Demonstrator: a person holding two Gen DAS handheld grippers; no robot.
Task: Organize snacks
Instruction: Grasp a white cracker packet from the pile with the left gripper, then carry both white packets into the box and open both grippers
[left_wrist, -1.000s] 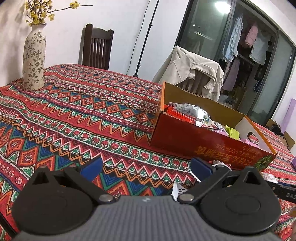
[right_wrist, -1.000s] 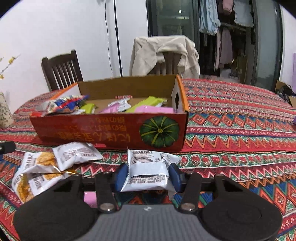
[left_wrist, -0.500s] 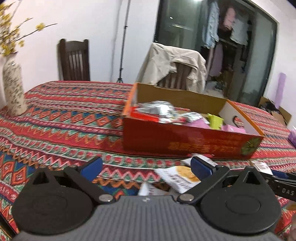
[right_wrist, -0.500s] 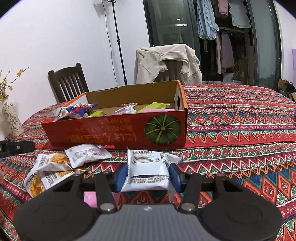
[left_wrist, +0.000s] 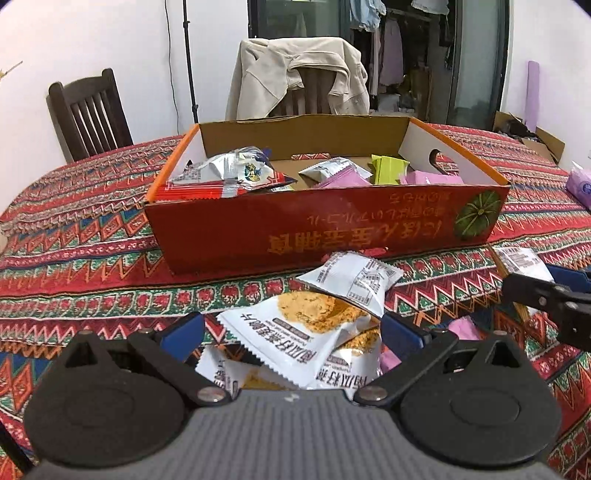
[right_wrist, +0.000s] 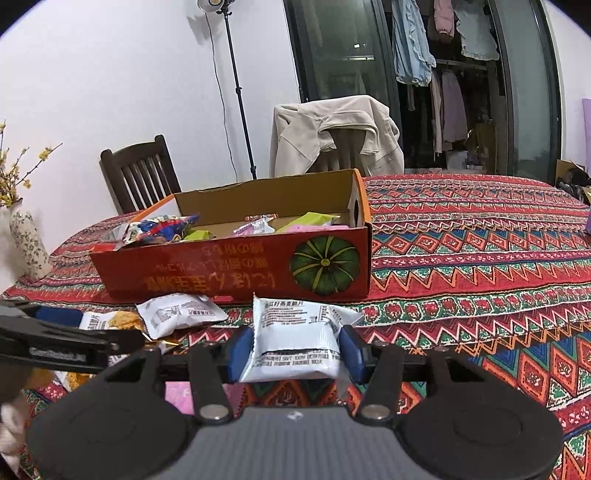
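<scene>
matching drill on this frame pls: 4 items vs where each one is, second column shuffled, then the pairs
Items:
1. white packet
2. green packet
3. jacket
4. vase

Places:
A. draped over a chair back
B. inside the box
C. on the table's far left edge
D. between the right gripper fingers

Pairs: 1-D, 2-B, 3-A, 4-C

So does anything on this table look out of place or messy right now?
Yes. Several white snack packets lie overlapping on the tablecloth in front of the cardboard box, not inside it. The box's print reads upside down from here.
</scene>
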